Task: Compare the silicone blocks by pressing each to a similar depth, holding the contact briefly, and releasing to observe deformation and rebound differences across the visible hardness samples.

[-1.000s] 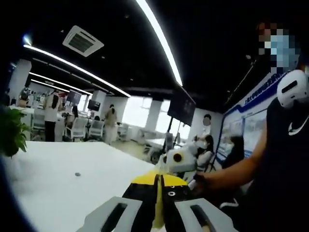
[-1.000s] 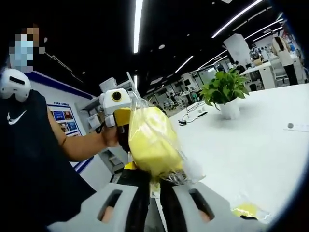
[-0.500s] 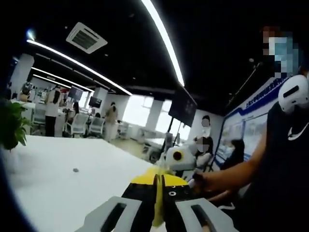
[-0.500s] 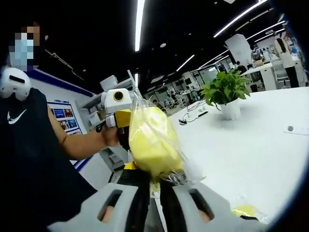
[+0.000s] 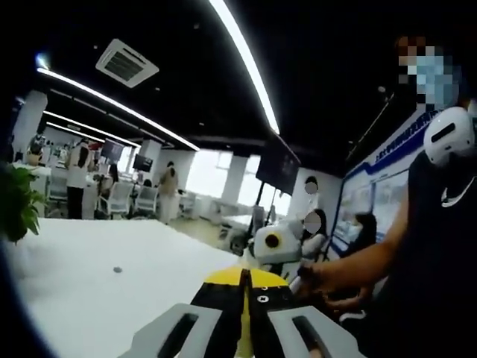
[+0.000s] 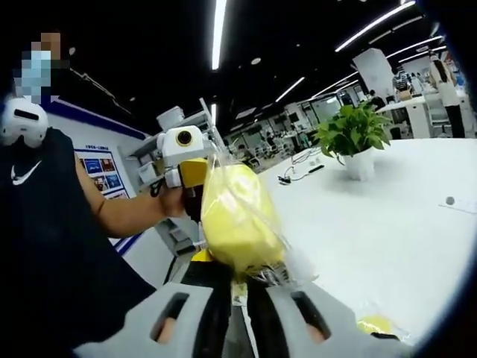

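Yellow and soft, the silicone block (image 6: 232, 218) sits sealed in a clear plastic bag (image 6: 287, 262) and is lifted well above the white bench (image 6: 387, 224). In the right gripper view my right gripper (image 6: 237, 292) has its jaws clenched on the gathered bottom of the bag, just under the block, so the block stands up from them. Behind the block my left gripper (image 6: 192, 173) comes in from the left, touching the block's far upper edge, with my hand (image 6: 173, 201) around it. In the left gripper view my left gripper (image 5: 243, 287) has its jaws pressed together on a thin yellow edge of the same block (image 5: 243, 277); the right gripper (image 5: 277, 245) shows just beyond it, carried by my other hand (image 5: 317, 277). A second small yellow piece in plastic (image 6: 380, 324) lies on the bench near the lower right of the right gripper view. Farther back on the bench stands a potted plant (image 6: 355, 138) in a white pot, with cables (image 6: 298, 173) lying beside it. A small dark dot (image 5: 117, 270) marks the bench in the left gripper view
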